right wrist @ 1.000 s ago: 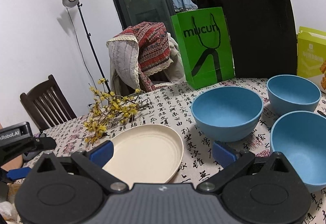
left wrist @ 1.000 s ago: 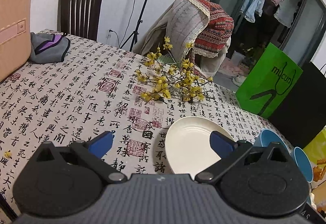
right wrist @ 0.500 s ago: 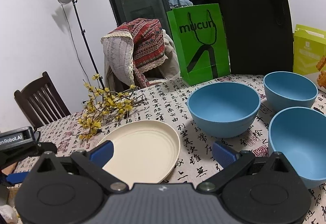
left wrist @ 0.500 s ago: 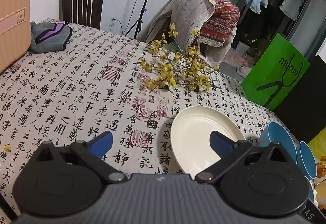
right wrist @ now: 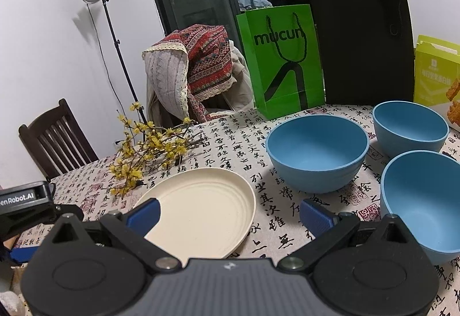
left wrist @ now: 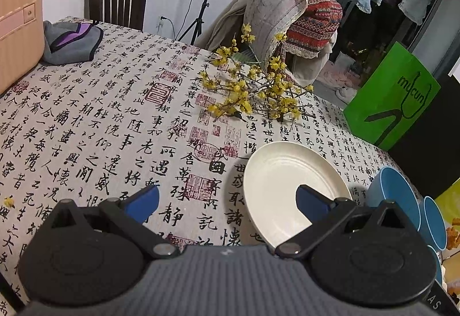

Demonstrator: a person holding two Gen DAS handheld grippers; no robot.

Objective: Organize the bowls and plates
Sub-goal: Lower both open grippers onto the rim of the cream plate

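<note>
Soft indoor light, sharp focus, fisheye-bent edges.

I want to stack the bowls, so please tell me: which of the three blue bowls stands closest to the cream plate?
The widest blue bowl, in front of the green bag. It stands just right of the cream plate; the other two sit farther right.

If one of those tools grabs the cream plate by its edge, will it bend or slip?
The cream plate looks rigid and matte, so it probably won't flex. It is shallow with a thin raised rim, so a pinch there should hold, though the plate may tilt under its own weight. It looks light, perhaps plastic or fibre; I cannot tell whether it is fragile.
</note>
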